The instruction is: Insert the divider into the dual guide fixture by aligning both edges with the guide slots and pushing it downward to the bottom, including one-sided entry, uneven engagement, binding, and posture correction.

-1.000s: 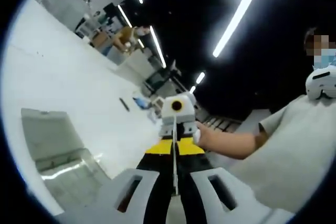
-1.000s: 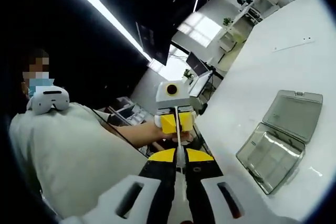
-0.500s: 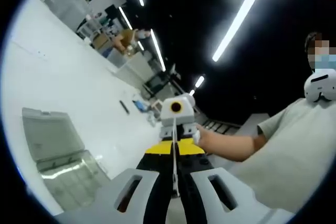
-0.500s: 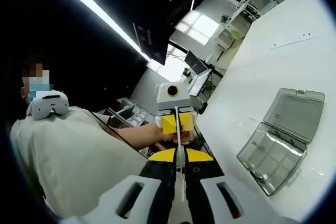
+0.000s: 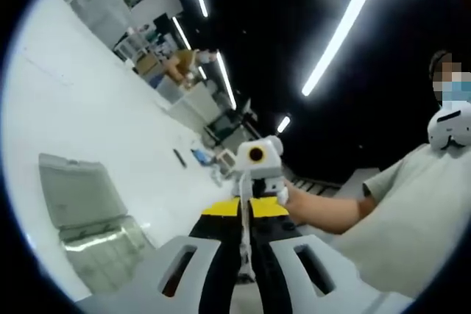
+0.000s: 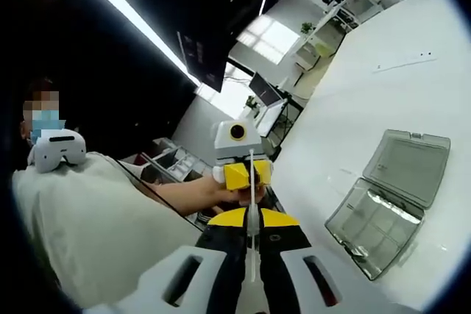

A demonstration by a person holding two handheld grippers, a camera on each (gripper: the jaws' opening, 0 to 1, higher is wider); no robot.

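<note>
Left gripper view: an open clear plastic case (image 5: pixel 88 215) is seen lying on the white table (image 5: pixel 81 108) at the left, the left gripper (image 5: pixel 243 273) is seen at centre with its jaws pressed onto a thin white divider (image 5: pixel 243 233) held edge-on, and the right gripper (image 5: pixel 259 170) is seen beyond, gripped by a person's hand (image 5: pixel 298 200). In the right gripper view, the person's torso (image 6: pixel 88 226) is seen at the left, the right gripper (image 6: pixel 252 273) is closed on the same divider (image 6: pixel 252 204) opposite the left gripper (image 6: pixel 241 154), and the case (image 6: pixel 388 196) lies open on the table (image 6: pixel 368 101) to the right, well apart from the divider.
</note>
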